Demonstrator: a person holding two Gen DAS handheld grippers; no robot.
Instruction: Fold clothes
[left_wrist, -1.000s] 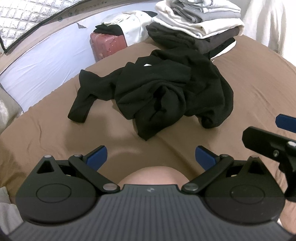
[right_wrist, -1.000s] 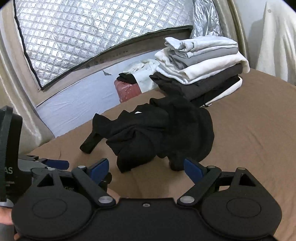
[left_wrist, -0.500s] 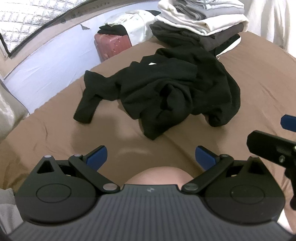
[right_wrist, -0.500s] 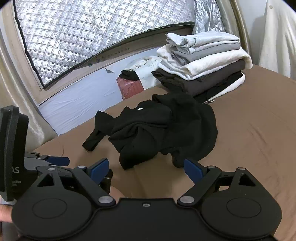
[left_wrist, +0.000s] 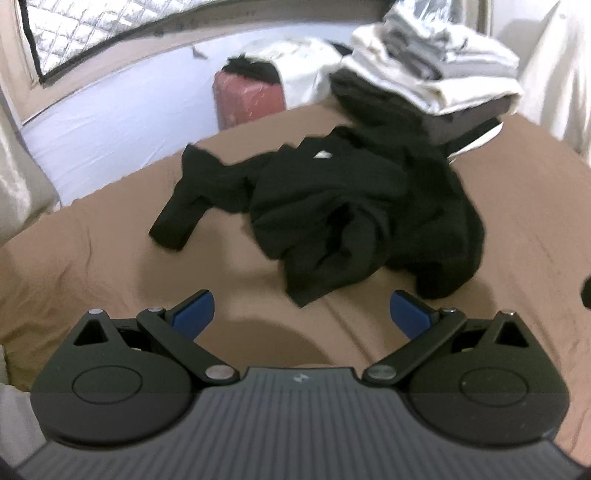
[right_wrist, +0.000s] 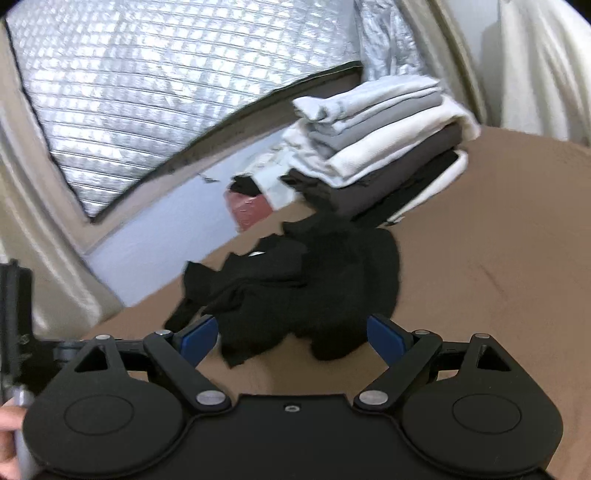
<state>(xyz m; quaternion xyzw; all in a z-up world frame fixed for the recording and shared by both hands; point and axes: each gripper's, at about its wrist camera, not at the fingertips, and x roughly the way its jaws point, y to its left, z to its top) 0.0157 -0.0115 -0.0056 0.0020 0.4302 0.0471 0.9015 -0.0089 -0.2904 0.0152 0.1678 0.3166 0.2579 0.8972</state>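
1. Left tongs (left_wrist: 301, 310): blue pads spread wide, nothing between them. They hover low over the brown bed (left_wrist: 92, 258), short of the cloth. Likely opened ready for a first grab.
2. Right tongs (right_wrist: 291, 336): also wide and empty, pads framing the near edge of the heap in the right wrist view; whether they touch it cannot be told.
3. Black garment (left_wrist: 354, 218): crumpled mid-bed, unfolded, one sleeve (left_wrist: 181, 218) trailing out to the left. It lies just ahead of both tongs, its nearest corner pointing toward the left pair.
4. Folded stack (right_wrist: 380, 147): whites and greys over dark pieces, behind the garment. Probably finished items set clear of the working space.
5. Pink case (left_wrist: 249, 98): beyond the bed edge, clothes piled on top.
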